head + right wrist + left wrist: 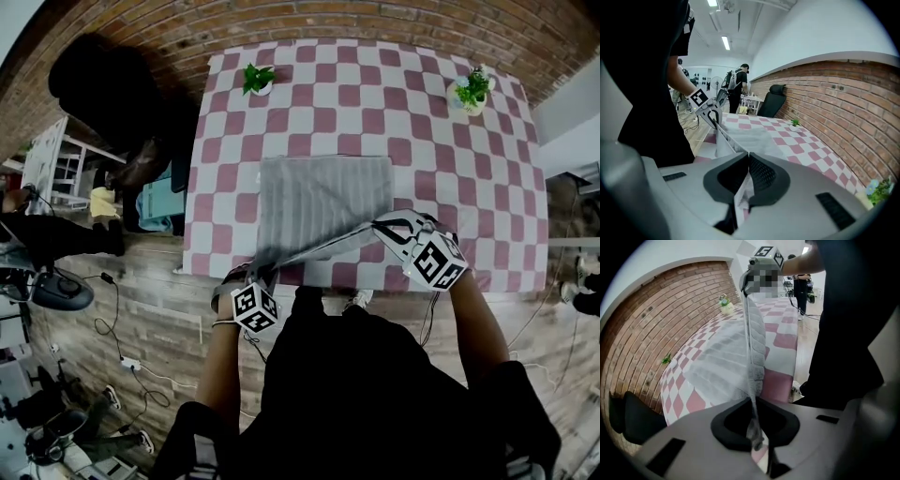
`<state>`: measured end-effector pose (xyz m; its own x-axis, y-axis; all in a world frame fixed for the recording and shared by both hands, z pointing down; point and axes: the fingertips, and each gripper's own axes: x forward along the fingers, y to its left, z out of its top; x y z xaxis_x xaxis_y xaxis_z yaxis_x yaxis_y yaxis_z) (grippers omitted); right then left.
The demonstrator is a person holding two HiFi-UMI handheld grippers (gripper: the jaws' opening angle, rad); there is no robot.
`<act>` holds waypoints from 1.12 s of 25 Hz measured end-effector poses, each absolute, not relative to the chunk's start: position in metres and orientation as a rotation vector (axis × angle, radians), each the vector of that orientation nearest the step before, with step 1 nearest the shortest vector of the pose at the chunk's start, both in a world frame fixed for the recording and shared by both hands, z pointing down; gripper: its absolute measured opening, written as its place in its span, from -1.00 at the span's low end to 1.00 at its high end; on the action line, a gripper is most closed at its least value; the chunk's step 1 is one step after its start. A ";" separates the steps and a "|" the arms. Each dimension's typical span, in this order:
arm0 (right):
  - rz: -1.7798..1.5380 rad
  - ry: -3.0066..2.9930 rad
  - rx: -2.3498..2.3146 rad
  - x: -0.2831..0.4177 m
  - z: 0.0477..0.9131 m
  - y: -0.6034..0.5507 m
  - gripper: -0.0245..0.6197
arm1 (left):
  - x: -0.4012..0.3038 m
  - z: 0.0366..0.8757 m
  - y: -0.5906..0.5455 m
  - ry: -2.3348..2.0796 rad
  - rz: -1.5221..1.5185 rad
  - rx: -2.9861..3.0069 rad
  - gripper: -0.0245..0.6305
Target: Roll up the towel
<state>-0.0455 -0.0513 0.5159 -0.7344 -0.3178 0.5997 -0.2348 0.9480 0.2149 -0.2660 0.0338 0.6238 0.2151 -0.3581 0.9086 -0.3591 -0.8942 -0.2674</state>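
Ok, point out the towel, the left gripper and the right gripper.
towel [323, 192], head view, flat striped middle.
left gripper [754, 427], left gripper view, between its fingertips.
right gripper [746, 180], right gripper view, between its fingertips.

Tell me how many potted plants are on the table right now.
2. One potted plant sits near the far left corner of the table, the other near its far right corner; none seems hidden.

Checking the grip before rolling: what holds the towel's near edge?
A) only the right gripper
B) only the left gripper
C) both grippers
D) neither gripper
C: the left gripper and the right gripper are each shut on the near edge of the towel.
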 end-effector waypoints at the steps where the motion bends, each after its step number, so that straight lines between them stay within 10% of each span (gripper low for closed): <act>1: -0.155 -2.421 0.408 -0.044 0.516 -0.053 -0.90 | -0.267 0.619 0.029 -0.709 1.831 2.457 -0.85; 24: 0.059 -2.290 0.821 0.004 0.565 -0.197 -0.90 | -0.244 0.601 -0.223 -0.675 2.074 2.659 -0.85; 28: 0.131 -2.226 0.929 0.015 0.590 -0.220 -0.89 | -0.244 0.615 -0.252 -0.814 1.913 2.622 -0.49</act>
